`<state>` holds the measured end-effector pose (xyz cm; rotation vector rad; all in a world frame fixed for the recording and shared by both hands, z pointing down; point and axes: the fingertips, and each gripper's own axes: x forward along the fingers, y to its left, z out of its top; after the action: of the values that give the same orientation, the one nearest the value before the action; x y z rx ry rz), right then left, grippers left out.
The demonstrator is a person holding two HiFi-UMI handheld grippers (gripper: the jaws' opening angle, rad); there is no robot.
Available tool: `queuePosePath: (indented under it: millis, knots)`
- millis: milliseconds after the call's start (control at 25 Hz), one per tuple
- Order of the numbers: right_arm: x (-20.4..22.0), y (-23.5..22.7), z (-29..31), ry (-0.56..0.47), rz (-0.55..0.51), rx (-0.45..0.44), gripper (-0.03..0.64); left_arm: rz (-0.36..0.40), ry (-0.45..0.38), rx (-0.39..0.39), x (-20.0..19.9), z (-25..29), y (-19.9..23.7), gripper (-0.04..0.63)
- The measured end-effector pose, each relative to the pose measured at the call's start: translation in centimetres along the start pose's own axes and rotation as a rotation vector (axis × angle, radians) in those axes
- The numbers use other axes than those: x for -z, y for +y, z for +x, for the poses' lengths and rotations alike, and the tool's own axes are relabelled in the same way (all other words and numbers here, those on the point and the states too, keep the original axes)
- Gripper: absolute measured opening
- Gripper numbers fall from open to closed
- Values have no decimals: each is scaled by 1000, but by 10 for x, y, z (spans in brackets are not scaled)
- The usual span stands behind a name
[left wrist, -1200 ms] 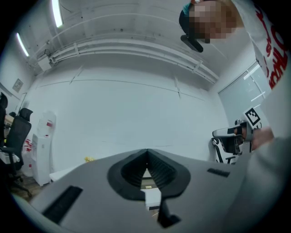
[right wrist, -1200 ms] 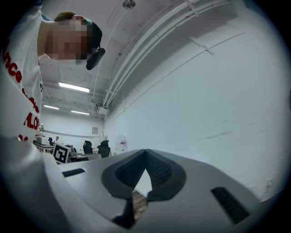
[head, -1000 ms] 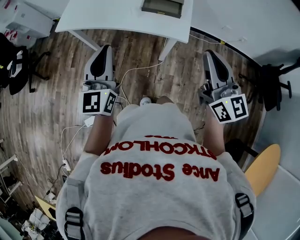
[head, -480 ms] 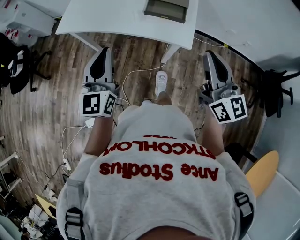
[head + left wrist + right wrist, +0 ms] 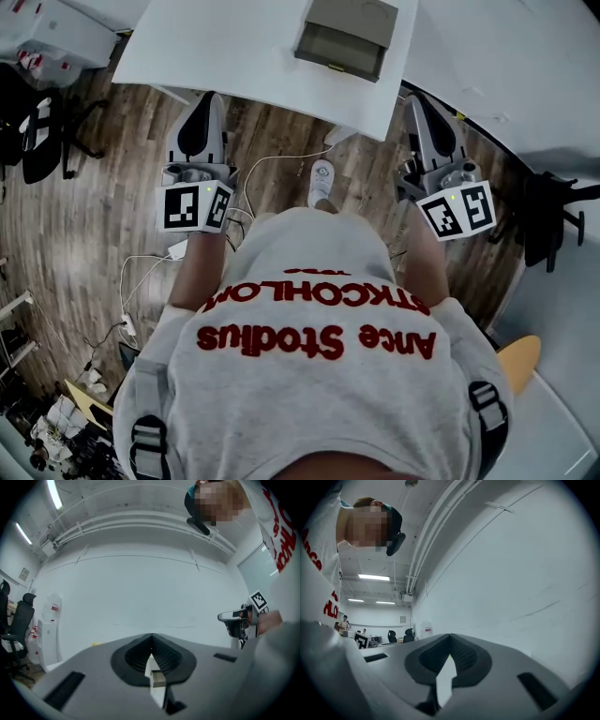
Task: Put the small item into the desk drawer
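Note:
In the head view I stand before a white desk (image 5: pixel 234 47) with a grey drawer unit (image 5: pixel 345 37) on it. My left gripper (image 5: pixel 206 98) is held level, its tip at the desk's near edge, left of the drawer unit. In the left gripper view its jaws (image 5: pixel 151 637) meet at the tip, and a small beige item (image 5: pixel 158 679) sits wedged in the gap behind them. My right gripper (image 5: pixel 413 101) points past the desk's right corner; its jaws (image 5: pixel 450 637) look shut with nothing between them.
Wooden floor lies under me, with white cables (image 5: pixel 141 272) and a power strip at the left. My shoe (image 5: pixel 322 178) is stepping forward. Black office chairs (image 5: pixel 37 131) stand at the left and another (image 5: pixel 553 216) at the right. A yellow stool (image 5: pixel 516 361) is behind, right.
The desk and drawer unit have come closer as I walk forward. Both grippers moved ahead with me, jaws unchanged. A foot has stepped out in front.

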<state>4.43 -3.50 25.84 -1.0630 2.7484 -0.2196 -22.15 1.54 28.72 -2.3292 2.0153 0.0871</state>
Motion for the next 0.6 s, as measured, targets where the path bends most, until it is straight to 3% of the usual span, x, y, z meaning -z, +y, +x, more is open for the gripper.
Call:
queuePosePath:
  millis: [600]
  knots:
    - [-21,-112,67,5,27,-46,5,8,8,-54,5,120,-8,8]
